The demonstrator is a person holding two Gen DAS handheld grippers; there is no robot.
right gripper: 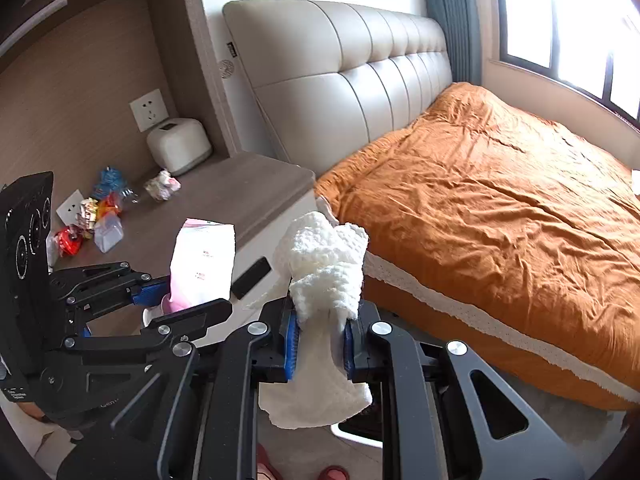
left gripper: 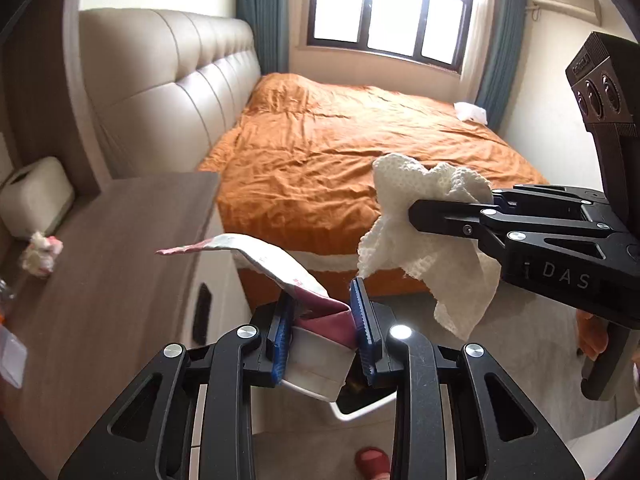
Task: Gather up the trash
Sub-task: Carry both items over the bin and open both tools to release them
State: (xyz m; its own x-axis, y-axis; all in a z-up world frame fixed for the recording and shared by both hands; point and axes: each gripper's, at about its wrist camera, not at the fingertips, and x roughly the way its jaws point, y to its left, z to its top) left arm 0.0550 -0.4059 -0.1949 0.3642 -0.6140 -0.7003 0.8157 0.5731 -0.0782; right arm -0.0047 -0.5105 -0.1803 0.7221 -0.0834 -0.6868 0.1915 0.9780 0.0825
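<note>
Trash in hand, two items. A flattened pink-and-white packet, glossy and creased, is clamped between the blue ribbed pads of the left hand-held gripper; its free end bends up and away toward the table. A crumpled white paper towel, with an embossed waffle texture, is pinched in the closed right hand-held gripper; one wad stands above the pads and a limp tail hangs below them.

Both hand-held grippers point forward and downward, side by side and near each other, in the space between the table and the bed. Under them sits a white-rimmed bin with a dark inside (only part of its rim shows).

More trash lies on the wood-grain table: a small balled pink-and-white wad, and a loose cluster of coloured wrappers, blue, orange and red, with a clear plastic piece among them. A rounded cream tissue box stands at the back of the table, beside a wall socket.

The bed carries a wrinkled orange cover, with a padded beige headboard behind. A white crumpled item lies at the bed's far corner, near the window.
</note>
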